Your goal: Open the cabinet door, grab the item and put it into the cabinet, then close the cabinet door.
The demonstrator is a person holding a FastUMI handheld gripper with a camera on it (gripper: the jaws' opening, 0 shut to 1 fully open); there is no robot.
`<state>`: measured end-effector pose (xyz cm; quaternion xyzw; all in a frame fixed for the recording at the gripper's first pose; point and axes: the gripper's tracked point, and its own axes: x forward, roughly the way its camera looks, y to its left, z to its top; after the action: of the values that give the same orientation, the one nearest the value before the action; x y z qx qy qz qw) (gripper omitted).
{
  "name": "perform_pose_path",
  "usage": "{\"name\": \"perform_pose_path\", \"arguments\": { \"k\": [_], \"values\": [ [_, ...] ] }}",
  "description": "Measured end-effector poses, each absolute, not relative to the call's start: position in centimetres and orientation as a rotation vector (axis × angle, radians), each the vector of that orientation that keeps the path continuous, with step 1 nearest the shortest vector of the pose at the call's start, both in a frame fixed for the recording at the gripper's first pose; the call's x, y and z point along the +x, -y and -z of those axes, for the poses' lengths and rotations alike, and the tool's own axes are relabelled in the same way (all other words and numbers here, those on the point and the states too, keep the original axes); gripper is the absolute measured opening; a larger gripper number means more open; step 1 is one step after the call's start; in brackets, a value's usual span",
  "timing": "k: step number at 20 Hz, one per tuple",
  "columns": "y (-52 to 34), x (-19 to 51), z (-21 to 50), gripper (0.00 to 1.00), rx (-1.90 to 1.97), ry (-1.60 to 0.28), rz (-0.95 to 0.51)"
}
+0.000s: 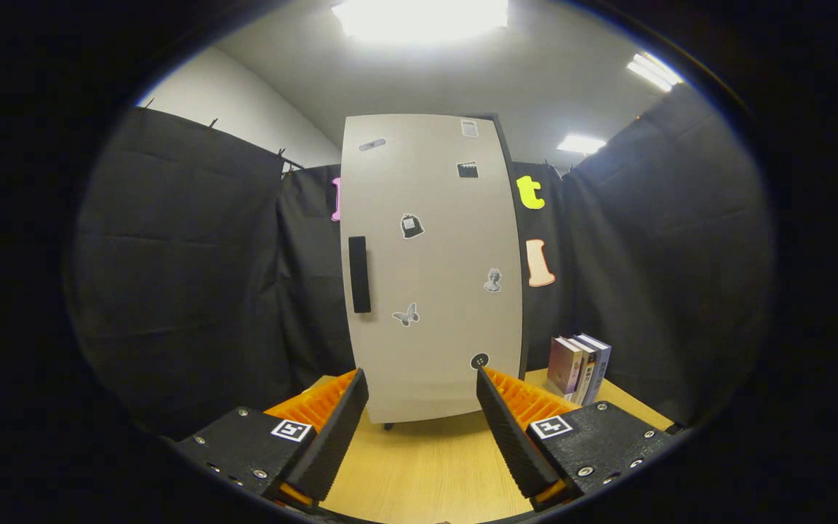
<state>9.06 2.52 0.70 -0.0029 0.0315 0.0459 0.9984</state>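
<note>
- Facing the cabinet (430,269) head-on, gripper (423,386) held level above the table (426,466), fingers spread wide, gripping nothing.
- Cabinet door (433,327) shut; handle (359,274) beyond the left finger.
- Books (579,367) upright beside the cabinet, beyond the right finger.

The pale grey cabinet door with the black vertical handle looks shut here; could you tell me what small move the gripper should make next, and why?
Probably ease the open gripper forward and left toward the black vertical handle. The pale grey cabinet door is closed beyond the fingers, which hold nothing, and the books wait beside it.
</note>
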Motion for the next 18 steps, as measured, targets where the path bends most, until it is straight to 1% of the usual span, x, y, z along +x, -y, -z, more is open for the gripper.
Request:
{"name": "perform_pose_path", "arguments": {
  "k": [18],
  "values": [
    [-3.09, 9.73, -0.41, 0.93, 0.013, -0.078, -0.098]
  ]
}}
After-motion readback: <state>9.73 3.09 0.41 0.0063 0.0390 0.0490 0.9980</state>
